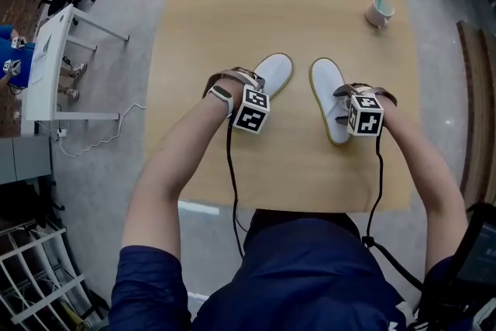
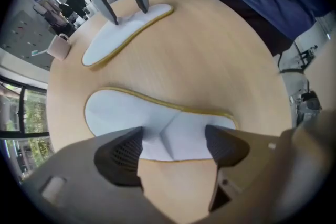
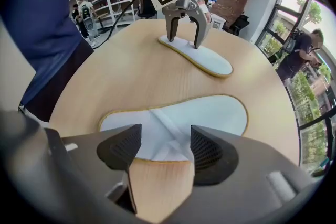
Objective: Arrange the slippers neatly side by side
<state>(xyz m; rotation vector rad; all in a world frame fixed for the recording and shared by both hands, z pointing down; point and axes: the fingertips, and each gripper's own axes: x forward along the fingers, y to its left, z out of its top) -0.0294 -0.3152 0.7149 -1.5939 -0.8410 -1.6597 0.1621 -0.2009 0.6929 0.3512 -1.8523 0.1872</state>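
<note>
Two white slippers lie apart on the table (image 1: 232,12) in the head view, the left slipper (image 1: 273,74) and the right slipper (image 1: 328,97) with toes angled toward each other. Left gripper view: the left gripper (image 2: 173,147) spreads its jaws wide over the left slipper's band, clamping nothing. Right gripper view: the right gripper (image 3: 160,152) gapes likewise over the right slipper.

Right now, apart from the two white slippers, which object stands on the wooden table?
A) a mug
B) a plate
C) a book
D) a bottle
A: a mug stands near the far right corner of the table, apart from the left slipper and the right slipper.
</note>
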